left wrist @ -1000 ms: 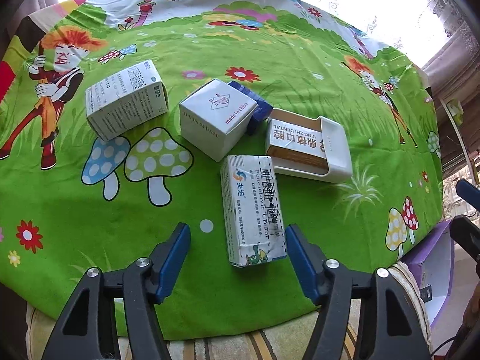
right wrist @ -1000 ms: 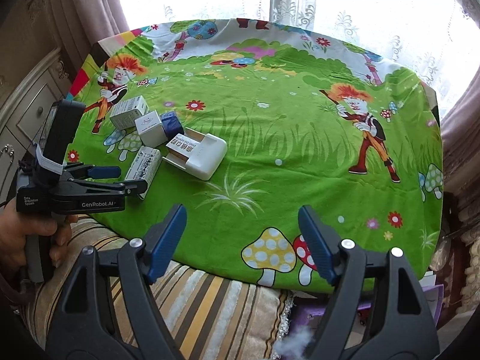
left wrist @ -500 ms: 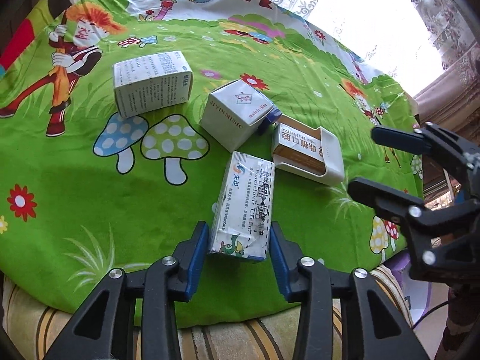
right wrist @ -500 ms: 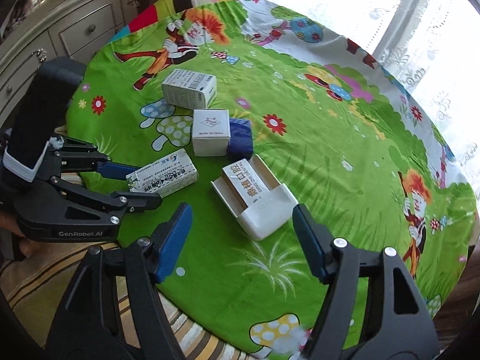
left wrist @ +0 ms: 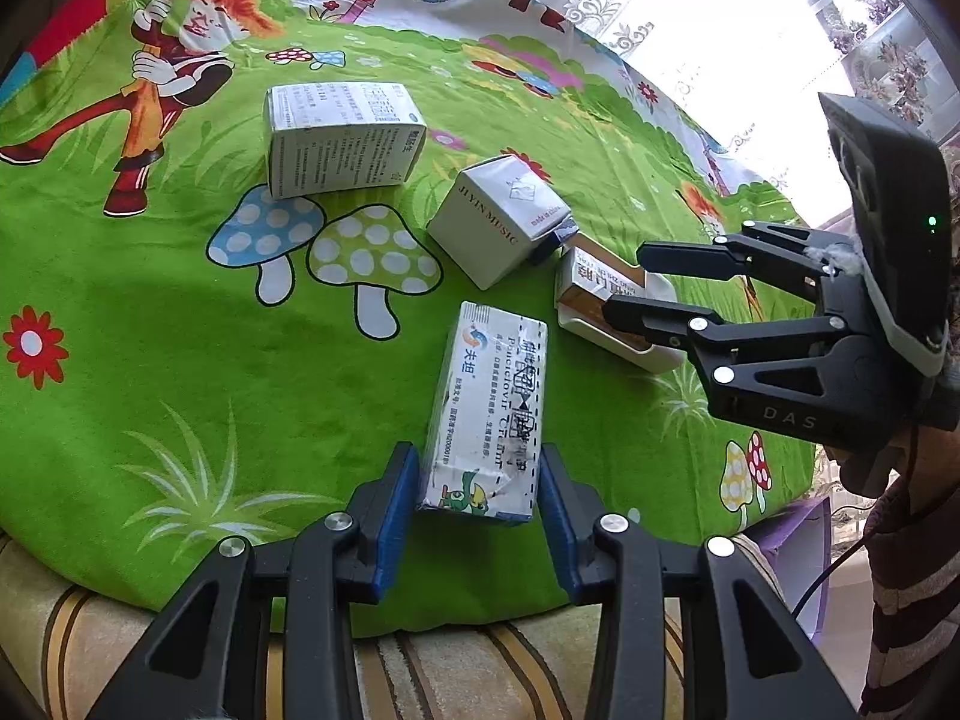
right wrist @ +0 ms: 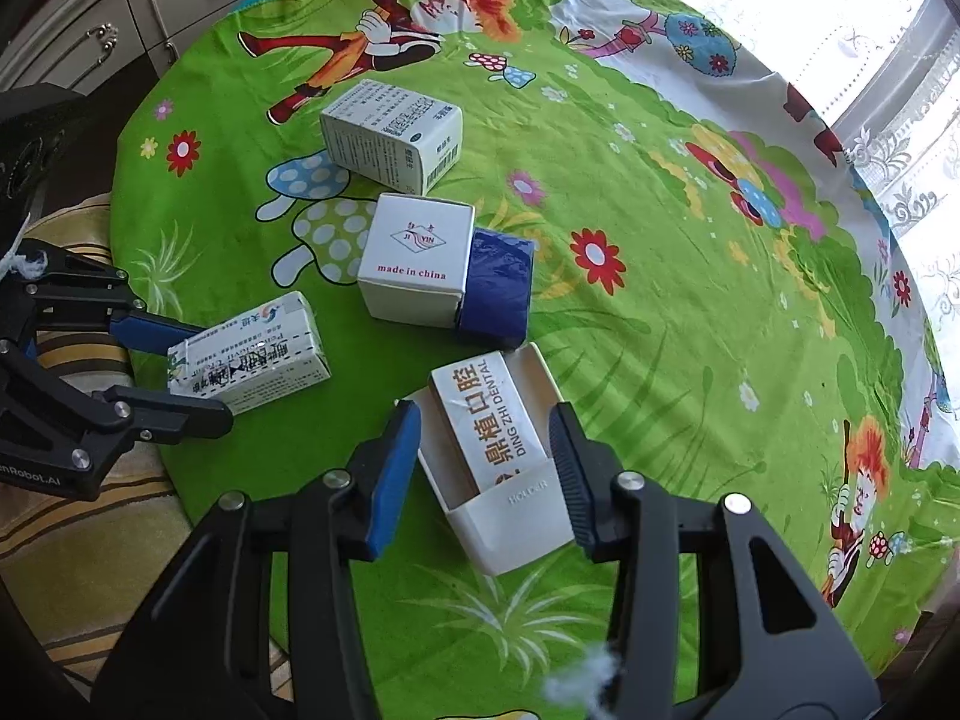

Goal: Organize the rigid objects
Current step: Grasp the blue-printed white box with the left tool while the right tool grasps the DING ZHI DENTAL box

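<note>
We find the left tongs (left wrist: 477,501) clamped on the near end of the cream carton (left wrist: 489,414), which lies flat on the green cartoon cloth of the desk (left wrist: 150,360), close to its front edge. The right tongs (right wrist: 486,471) have just been closing and now straddle the white holder (right wrist: 510,519) with its dental box (right wrist: 489,420); the far pad (right wrist: 564,468) appears to touch the holder's wall, while a gap remains at the near pad (right wrist: 396,468), so we judge this grasp not yet made. To do the step well, we would centre the holder between the pads and squeeze its walls, not the loose box inside, and lift the carton level, since it is held by one end. The white cube box (right wrist: 417,258) with the blue box (right wrist: 495,291) touching it stands just beyond the holder and limits forward travel; the printed white box (right wrist: 393,135) lies further off, clear of both grasps.
</note>
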The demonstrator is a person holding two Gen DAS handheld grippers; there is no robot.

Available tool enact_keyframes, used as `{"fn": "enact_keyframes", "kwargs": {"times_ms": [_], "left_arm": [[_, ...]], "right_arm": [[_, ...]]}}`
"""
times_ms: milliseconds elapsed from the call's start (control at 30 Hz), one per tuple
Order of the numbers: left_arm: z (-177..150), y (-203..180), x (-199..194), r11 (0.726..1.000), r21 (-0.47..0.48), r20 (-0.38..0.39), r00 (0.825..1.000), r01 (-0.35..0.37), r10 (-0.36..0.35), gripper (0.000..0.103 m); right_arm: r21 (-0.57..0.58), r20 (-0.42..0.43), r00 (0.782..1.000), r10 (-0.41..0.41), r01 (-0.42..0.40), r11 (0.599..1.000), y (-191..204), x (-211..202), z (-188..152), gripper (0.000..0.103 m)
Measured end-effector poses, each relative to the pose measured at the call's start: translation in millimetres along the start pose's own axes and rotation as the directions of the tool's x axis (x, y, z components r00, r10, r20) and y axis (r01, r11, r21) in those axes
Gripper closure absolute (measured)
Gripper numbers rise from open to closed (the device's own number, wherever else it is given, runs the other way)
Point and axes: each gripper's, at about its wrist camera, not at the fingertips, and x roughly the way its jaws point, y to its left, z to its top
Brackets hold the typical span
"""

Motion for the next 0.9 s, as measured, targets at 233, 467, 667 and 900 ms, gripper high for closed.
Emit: {"fn": "enact_keyframes", "kwargs": {"times_ms": [233, 467, 667, 900], "left_arm": [[-2, 4, -4, 1.000, -0.004, 0.004, 1.000, 0.010, -0.010, 0.062], [-2, 3, -4, 1.000, -0.005, 0.004, 1.000, 0.011, -0.011, 0.062], [-2, 4, -5, 1.000, -0.007, 0.009, 1.000, 0.015, -0.015, 0.062], [-4, -2, -15, 0.999, 0.024, 0.056, 0.998, 0.022, -0.023, 0.064]], "right_arm": [[-0.016, -0.040, 0.999, 0.002, -0.003, 1.000, 0, 18, 3, 0.058], [0.171, -0.049, 0.999, 0.019, -0.010, 0.985, -7, 16, -6, 0.068], [0.376, -0.035, 0.999, 0.022, -0.007, 0.927, 0, -7, -37, 0.069], [0.441, 0.130, 0.990, -0.055, -0.008, 0.898, 10, -47, -54, 0.069]]}}
